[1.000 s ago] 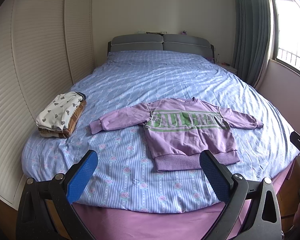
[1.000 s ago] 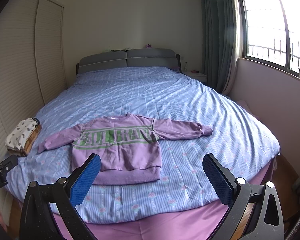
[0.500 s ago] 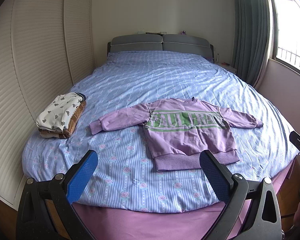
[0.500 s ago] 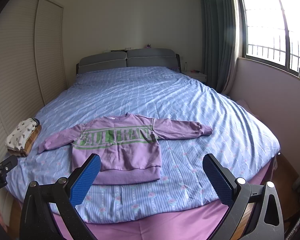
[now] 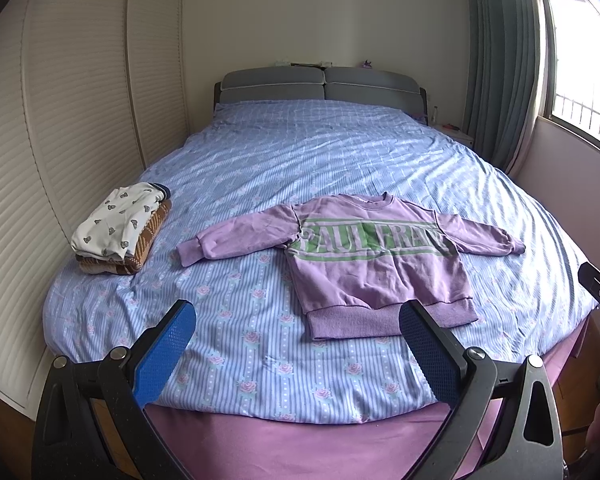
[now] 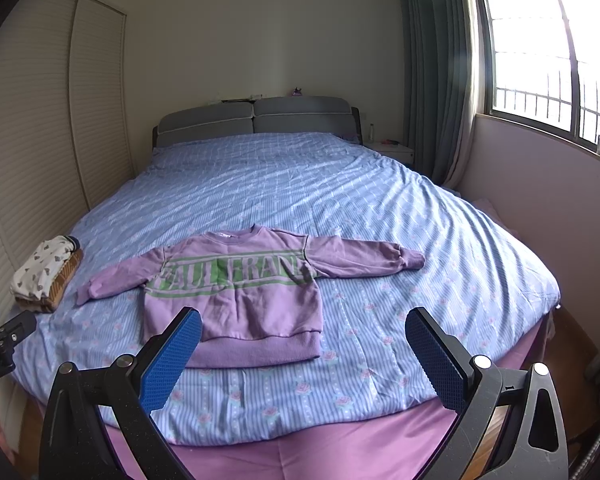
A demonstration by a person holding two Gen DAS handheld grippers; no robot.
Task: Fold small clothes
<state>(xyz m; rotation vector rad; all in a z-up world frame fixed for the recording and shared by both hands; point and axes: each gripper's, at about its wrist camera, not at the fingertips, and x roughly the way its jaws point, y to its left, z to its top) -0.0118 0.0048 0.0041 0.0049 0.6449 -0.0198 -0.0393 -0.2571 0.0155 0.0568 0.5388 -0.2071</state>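
Observation:
A purple sweatshirt (image 5: 376,264) (image 6: 236,292) with green lettering lies flat on the bed, front up, both sleeves spread out to the sides, hem toward me. My left gripper (image 5: 298,348) hangs open short of the bed's near edge, to the left of the hem. My right gripper (image 6: 304,354) is open too, held in front of the hem's right part, with nothing between its blue pads (image 6: 172,360). Neither gripper touches the cloth.
A stack of folded clothes (image 5: 120,228) (image 6: 46,274) sits at the bed's left side. The blue striped bedspread (image 5: 320,168) covers the bed, with a pink sheet (image 6: 320,440) at the near edge. Wardrobe doors (image 5: 80,120) stand left, curtain and window (image 6: 540,60) right.

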